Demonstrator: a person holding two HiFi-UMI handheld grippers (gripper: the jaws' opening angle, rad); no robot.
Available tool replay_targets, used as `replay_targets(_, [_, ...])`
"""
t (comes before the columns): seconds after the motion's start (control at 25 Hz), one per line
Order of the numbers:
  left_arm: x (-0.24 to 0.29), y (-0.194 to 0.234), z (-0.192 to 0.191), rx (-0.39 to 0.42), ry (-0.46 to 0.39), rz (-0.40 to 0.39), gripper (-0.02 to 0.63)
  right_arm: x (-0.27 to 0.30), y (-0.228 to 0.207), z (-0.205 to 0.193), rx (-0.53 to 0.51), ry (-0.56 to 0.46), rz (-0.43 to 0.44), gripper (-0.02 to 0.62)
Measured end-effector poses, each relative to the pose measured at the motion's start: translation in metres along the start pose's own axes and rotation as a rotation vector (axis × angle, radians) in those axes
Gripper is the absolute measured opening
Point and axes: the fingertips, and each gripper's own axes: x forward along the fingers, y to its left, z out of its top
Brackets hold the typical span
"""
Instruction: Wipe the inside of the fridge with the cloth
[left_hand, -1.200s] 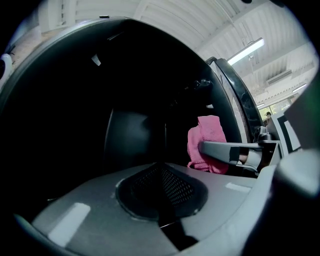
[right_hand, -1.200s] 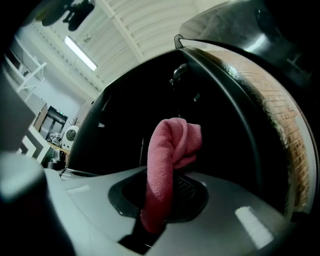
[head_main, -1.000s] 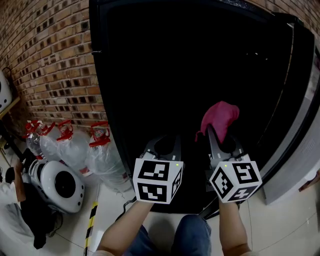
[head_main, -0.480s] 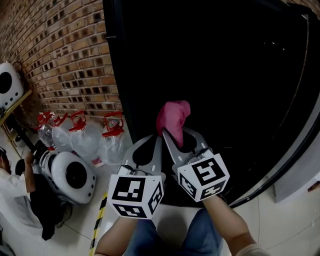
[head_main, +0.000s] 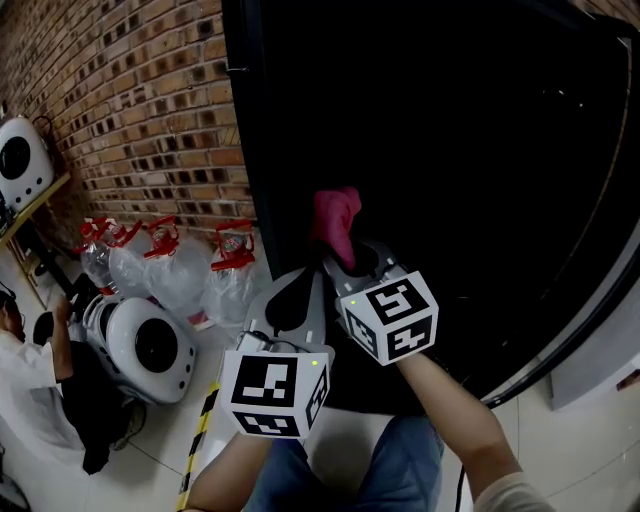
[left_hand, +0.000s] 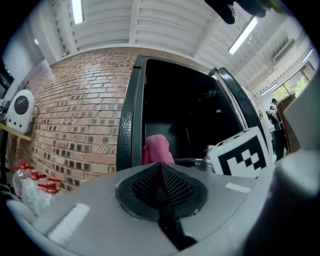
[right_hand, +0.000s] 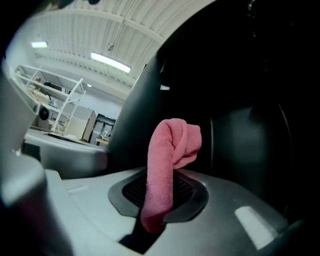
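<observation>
The right tool (head_main: 342, 262) was clenched on the pink terry cloth (head_main: 335, 214). The cloth stood out of the jaws as a folded wad at the centre of the head view, in front of the dark cavity of the tall black fridge (head_main: 470, 140). In the right gripper view the cloth (right_hand: 169, 150) ran between the mesh pads of the right tool (right_hand: 159, 197), its free end curled toward the interior. The left tool (head_main: 292, 298) sat at the lower left of the right one. Its own view showed the left tool (left_hand: 161, 184) closed on nothing, pads together.

The step in hand appeared to be the approach to an inner surface.

- The curled end of the cloth, not the jaw tips, would need to meet the wall.
- The clamp would need to be firm, because only a narrow strip was held and drag could pull it free.
- The interior was too dark to show any shelves, so the first stroke called for a slow start.
</observation>
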Motion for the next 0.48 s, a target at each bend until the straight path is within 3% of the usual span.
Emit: replay_targets(0.48, [0.017,-0.021,-0.005,-0.021,0.036,-0.065,0.015,0.057,-0.092,-0.009,-0.014,0.134,-0.104,0.06])
